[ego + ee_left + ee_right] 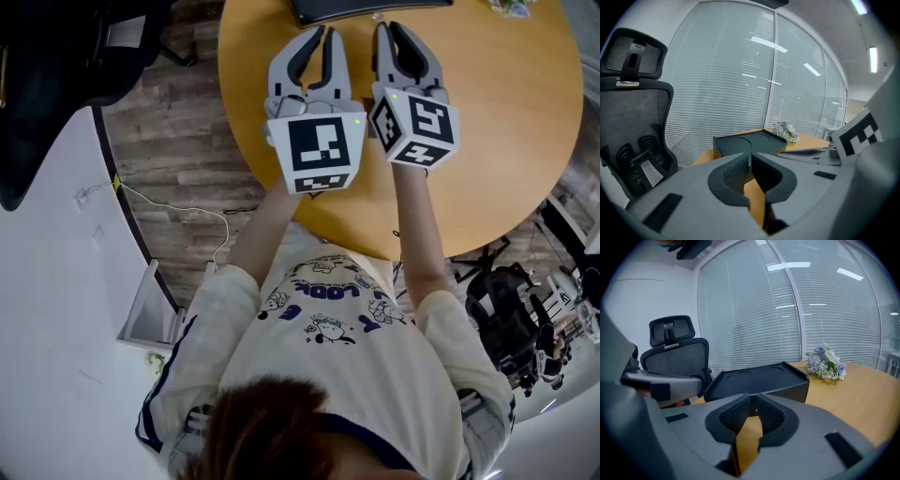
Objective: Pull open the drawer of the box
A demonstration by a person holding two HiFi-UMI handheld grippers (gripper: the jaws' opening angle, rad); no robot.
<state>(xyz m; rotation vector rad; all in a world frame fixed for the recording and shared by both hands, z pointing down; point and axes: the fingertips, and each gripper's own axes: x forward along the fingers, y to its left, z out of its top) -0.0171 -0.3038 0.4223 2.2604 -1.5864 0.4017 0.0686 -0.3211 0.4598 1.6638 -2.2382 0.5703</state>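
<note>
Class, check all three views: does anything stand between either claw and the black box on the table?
Nothing visible does. Only bare table lies between the left claw, the right claw and the box; the flowers lie off to its right.

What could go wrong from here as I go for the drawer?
1. Both left tongs and right tongs are shut and empty; reaching in like this may just shove the box.
2. No drawer pull shows on the box's facing sides, so you might approach the wrong face.
3. Nothing braces the box; pulling could drag it.
</note>
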